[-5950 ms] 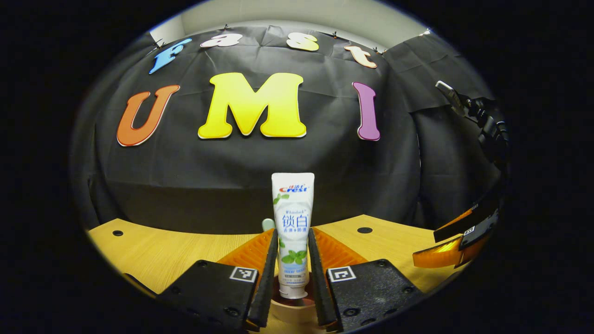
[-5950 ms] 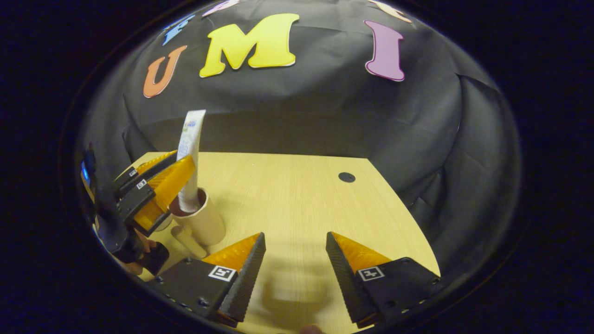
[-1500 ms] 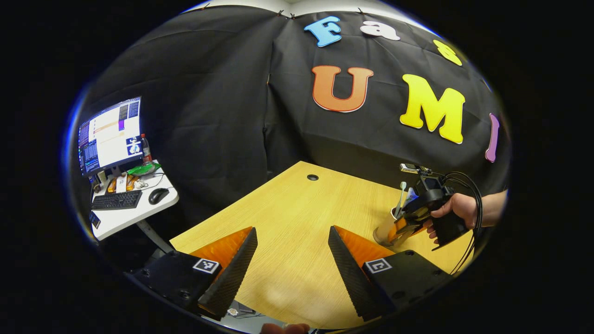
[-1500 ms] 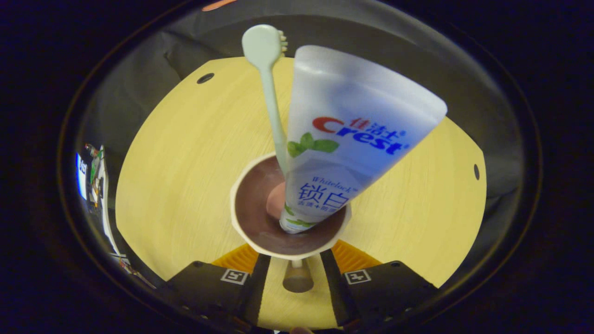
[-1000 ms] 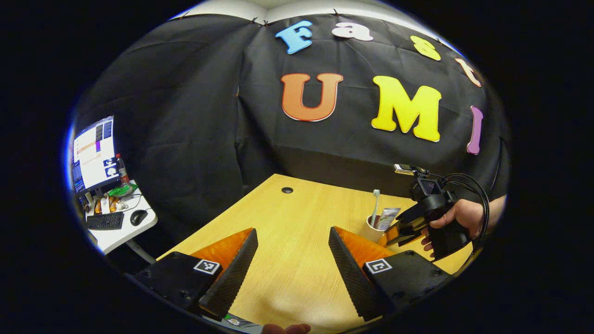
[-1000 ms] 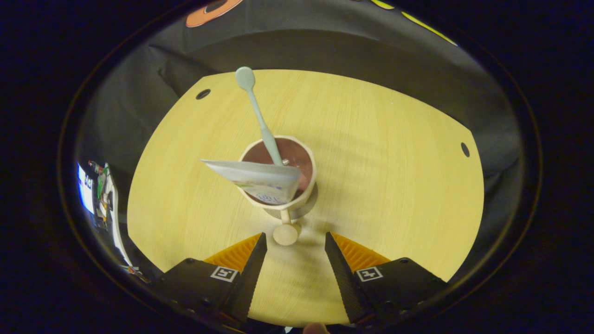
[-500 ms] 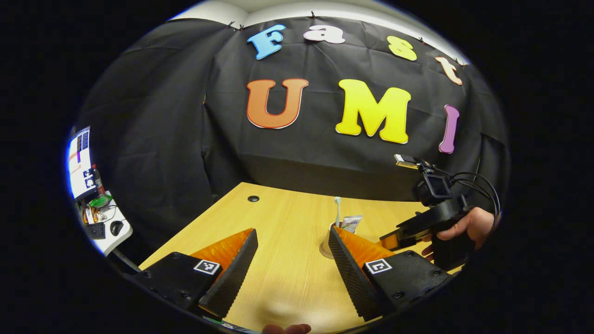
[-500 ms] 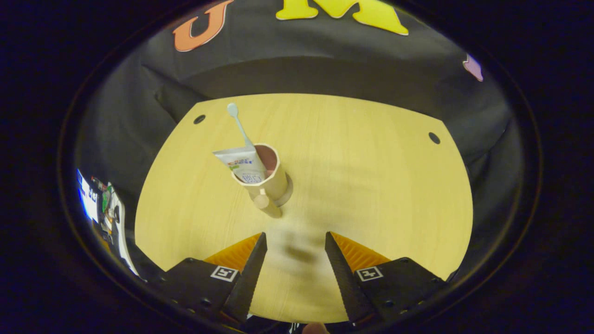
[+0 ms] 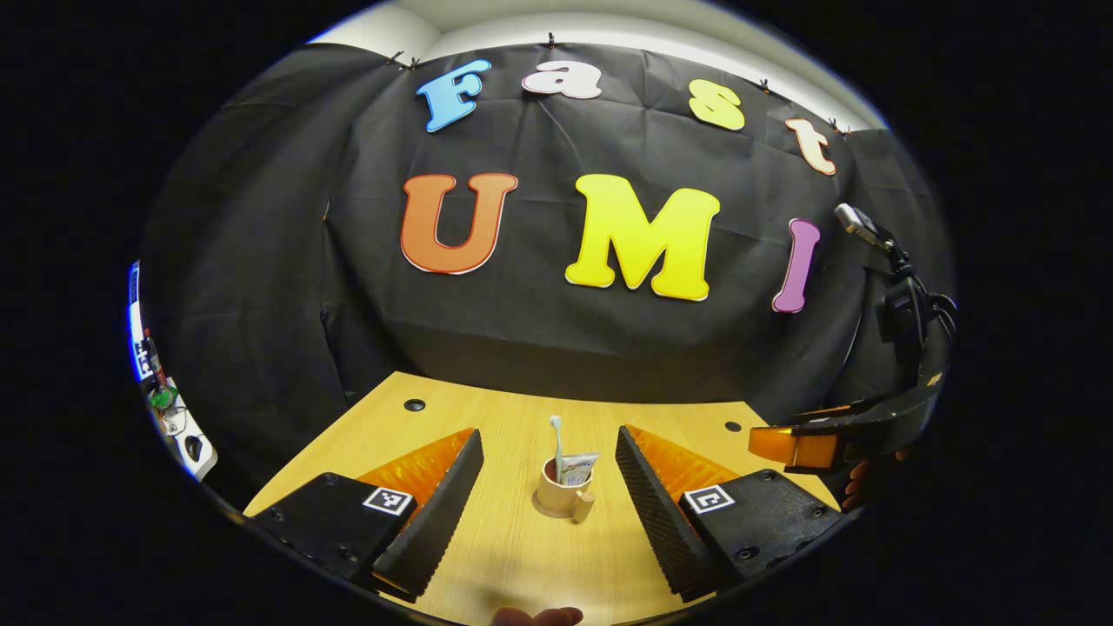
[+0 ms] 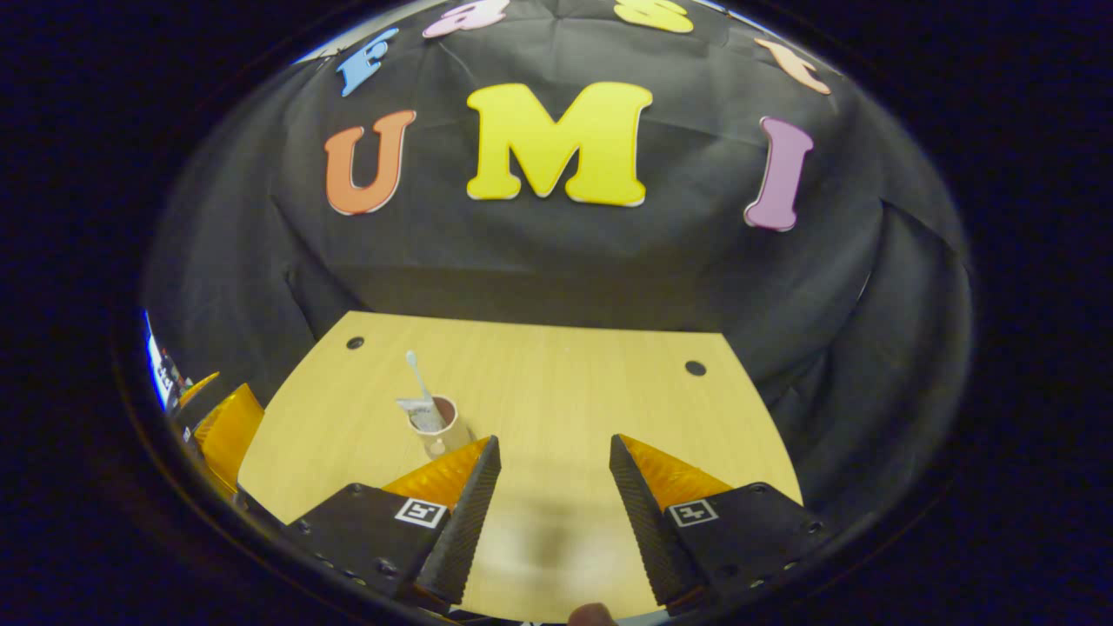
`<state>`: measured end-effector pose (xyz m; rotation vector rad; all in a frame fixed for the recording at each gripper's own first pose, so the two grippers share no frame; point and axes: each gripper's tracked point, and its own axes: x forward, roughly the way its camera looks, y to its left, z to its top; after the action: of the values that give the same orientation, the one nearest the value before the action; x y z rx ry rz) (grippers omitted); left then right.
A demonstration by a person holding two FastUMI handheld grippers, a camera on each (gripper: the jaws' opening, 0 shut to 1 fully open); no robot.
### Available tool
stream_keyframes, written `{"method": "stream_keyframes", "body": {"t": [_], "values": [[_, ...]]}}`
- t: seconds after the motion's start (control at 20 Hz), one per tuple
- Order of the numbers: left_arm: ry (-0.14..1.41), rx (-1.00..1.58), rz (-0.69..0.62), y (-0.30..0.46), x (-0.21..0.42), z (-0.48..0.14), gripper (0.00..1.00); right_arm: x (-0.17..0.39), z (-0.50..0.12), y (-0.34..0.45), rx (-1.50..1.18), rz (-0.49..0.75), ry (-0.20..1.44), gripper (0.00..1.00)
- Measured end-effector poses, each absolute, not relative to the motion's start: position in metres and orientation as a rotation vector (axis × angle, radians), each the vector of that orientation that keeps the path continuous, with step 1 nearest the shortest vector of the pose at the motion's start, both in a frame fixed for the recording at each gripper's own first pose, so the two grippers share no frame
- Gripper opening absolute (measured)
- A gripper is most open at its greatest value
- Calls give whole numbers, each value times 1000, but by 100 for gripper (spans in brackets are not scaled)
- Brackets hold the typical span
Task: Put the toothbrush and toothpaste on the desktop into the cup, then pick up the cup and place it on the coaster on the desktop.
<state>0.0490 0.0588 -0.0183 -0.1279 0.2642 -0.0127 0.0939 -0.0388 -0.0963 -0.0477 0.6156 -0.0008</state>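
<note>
Cup (image 9: 556,496) with toothbrush (image 9: 556,442) and toothpaste (image 9: 576,469) inside, upright on a coaster (image 9: 541,510) mid-tabletop (image 9: 513,565), at twelve o'clock of the left hand-held gripper (image 9: 549,513). Seen at ten o'clock from the right hand-held gripper (image 10: 551,513). Both pairs of fingers spread apart, clamped on nothing, well clear of the cup. Task apparently done. Risk: tall contents leaning past the rim, so easily tipped by a stray knock to the handle (image 9: 583,507).

Both views look from above the near edge of the desk (image 9: 513,556) toward the booth wall. They share the cup (image 9: 556,496), centred in the left gripper view, lower left in the right gripper view.
</note>
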Motion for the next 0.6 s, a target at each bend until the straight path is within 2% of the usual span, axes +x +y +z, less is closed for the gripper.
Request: {"method": "stream_keyframes", "body": {"t": [0.35, 0.6], "values": [[177, -117, -33, 46, 48, 30, 97, 89, -41, -53, -42, -40, 388, 77], [158, -119, -25, 43, 42, 40, 97, 83, -36, -50, -22, -19, 344, 78]]}}
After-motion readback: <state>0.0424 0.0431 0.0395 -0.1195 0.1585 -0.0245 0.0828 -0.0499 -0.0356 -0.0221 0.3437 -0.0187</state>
